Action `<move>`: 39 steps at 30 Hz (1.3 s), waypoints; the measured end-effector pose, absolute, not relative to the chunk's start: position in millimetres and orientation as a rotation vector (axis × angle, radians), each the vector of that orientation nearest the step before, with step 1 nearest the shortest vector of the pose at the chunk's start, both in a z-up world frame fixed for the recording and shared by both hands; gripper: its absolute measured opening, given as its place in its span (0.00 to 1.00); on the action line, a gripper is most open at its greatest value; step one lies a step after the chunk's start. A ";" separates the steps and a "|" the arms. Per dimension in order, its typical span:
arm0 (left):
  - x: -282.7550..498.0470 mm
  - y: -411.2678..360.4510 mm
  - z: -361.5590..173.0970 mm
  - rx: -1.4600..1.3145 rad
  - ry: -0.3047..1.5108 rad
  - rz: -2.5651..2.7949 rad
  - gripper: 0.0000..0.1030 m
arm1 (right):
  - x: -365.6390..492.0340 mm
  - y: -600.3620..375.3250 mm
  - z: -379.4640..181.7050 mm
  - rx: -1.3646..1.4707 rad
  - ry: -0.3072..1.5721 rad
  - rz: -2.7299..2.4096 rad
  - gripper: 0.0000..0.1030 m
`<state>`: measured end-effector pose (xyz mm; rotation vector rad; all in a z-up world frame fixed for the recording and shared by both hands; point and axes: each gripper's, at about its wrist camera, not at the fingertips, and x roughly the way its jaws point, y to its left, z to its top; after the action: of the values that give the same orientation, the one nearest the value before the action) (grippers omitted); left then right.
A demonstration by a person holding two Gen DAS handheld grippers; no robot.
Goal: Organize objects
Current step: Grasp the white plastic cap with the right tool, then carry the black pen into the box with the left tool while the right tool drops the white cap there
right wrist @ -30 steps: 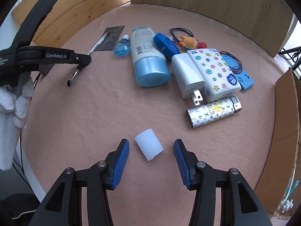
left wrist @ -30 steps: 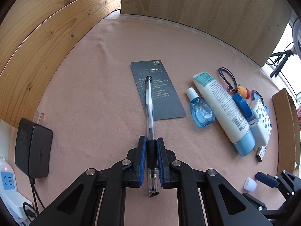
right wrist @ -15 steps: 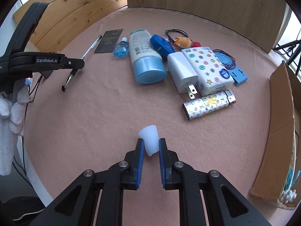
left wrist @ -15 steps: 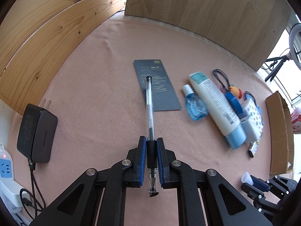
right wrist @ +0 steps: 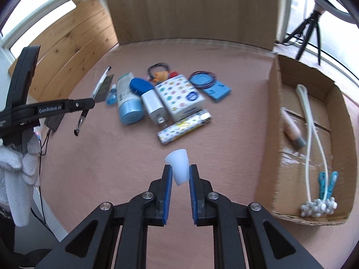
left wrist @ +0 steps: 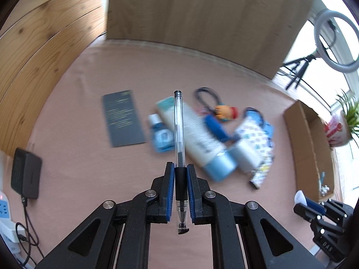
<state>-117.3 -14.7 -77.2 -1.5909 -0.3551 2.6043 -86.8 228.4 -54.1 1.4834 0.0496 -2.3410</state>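
While your left gripper (left wrist: 180, 179), marked "GenRobot.AI" along its side in the right wrist view, clamps a clear plastic pen with a black grip (left wrist: 179, 134) at centre frame, the pen points away over the pink table mat (left wrist: 89, 157). Your gloved hand (right wrist: 15, 159) shows at the left edge. At lower centre, your right gripper (right wrist: 180, 177) pinches a small translucent white cap (right wrist: 178, 167), raised above the mat, left of the open cardboard box (right wrist: 280, 134).
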 end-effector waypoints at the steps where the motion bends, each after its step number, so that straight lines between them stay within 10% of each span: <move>1: -123.1 -9.0 -77.2 -1.584 -0.347 2.594 0.11 | -87.0 235.9 -51.1 1.480 0.035 -2.358 0.13; 39: -183.6 290.1 -66.2 -1.418 -0.083 2.290 0.11 | -124.2 428.5 -30.4 1.507 -0.251 -2.691 0.13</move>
<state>-183.6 290.1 -66.2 -1.4176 -0.0830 2.2899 -124.2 428.5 -30.4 1.5074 -0.2506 -2.6909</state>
